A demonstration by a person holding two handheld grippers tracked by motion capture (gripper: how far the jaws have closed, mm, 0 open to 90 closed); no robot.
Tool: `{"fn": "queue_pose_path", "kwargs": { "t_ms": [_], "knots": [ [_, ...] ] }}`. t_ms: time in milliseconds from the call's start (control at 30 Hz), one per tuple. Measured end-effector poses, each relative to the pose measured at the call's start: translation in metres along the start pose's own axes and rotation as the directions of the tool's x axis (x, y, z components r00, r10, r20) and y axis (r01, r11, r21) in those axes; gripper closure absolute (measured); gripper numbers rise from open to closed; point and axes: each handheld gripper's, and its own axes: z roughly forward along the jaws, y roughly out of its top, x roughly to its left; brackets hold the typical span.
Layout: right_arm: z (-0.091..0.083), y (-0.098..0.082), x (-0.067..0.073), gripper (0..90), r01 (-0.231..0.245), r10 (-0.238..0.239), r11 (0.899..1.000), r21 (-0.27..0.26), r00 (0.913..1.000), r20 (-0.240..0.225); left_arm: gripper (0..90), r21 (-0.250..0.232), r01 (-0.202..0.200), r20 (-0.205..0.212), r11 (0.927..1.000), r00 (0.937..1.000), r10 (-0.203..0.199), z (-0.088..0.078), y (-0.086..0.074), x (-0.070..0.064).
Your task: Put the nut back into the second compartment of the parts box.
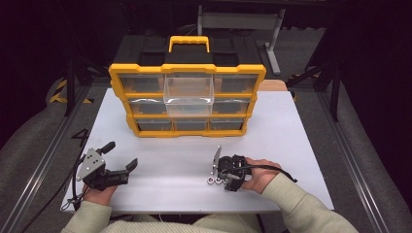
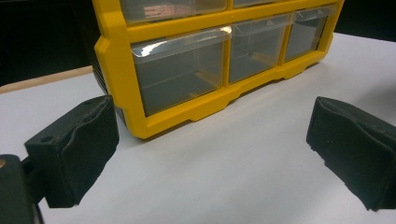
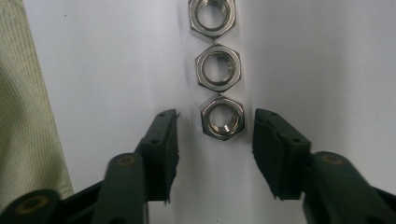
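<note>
Right gripper [image 3: 215, 128] jaws part-open astride nearest nut [image 3: 222, 117], untouching.

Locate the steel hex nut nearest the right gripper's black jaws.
Right gripper view: the steel hex nut lies on the white table between the open right gripper jaws, untouched, last of three.

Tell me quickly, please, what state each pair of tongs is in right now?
Left tongs: open wide, holding nothing.
Right tongs: open, either side of the nearest nut, pads not yet touching it.

Cream ribbed sleeves [image 1: 296, 204]; black grippers, seemingly foam-padded, trailing cables.
</note>
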Motion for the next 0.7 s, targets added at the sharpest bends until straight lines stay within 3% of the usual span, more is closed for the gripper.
{"fn": "queue_pose_path", "kwargs": {
  "t_ms": [333, 567, 700],
  "knots": [
    [0.002, 0.006, -0.001, 68.4, 0.016, -0.016, 1.000, 0.011, 0.9999, 0.003, 3.1, 0.002, 0.017, -0.001, 0.9999, 0.9999, -0.017, -0.001, -0.001, 0.001],
    [-0.001, 0.007, -0.002, 69.4, 0.021, -0.021, 0.999, 0.025, 0.9998, 0.002, 3.1, 0.000, 0.031, 0.001, 0.9995, 0.9995, -0.031, -0.002, -0.001, 0.003],
    [-0.013, 0.008, -0.002, 69.4, 0.014, -0.014, 0.999, 0.033, 0.9999, 0.002, 3.1, -0.002, 0.039, 0.001, 0.9992, 0.9992, -0.039, -0.003, -0.002, 0.004]
  ]
}}
